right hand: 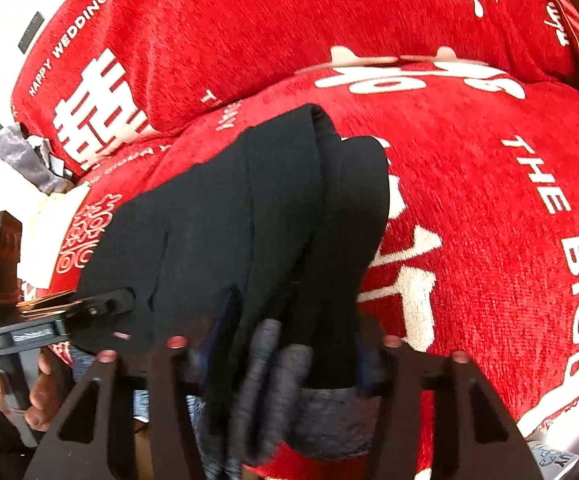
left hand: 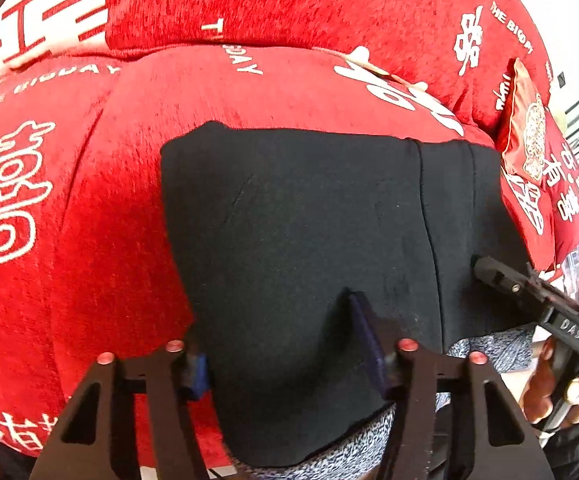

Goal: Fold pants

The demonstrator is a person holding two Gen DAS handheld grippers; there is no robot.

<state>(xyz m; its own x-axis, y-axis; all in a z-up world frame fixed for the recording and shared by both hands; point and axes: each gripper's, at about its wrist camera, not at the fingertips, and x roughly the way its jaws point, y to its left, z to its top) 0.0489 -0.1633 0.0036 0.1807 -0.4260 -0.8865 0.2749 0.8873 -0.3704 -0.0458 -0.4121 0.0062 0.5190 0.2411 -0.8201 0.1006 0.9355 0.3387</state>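
The black pants (left hand: 309, 232) lie folded on a red blanket (left hand: 89, 208) printed with white characters and the words "THE BIG DAY", which covers a cushioned surface; the near end of the pants hangs over the blanket's front edge, where a grey speckled lining (left hand: 353, 444) shows beneath the black cloth. In the left wrist view the left claw (left hand: 289, 344) reaches down at this near end with a fold of the black fabric bunched up between its two fingers — the blue pads (left hand: 369, 340) press against the cloth on both sides, so the claw is clamped on the pants. The right claw (left hand: 485, 270) enters from the right edge of that view, its dark tip touching the pants' right side near a long seam, with the person's hand (left hand: 545, 392) gripping its handle below. In the right wrist view the right claw (right hand: 285, 340) has several layers of the pants and the grey lining gathered between its fingers, closed on them — the picture is blurred here, so the exact contact of the pads is hard to read. The left claw (right hand: 117, 300) shows at the left edge, touching the pants. A red cushion (left hand: 529, 148) with a gold pattern sits at the blanket's far right corner.
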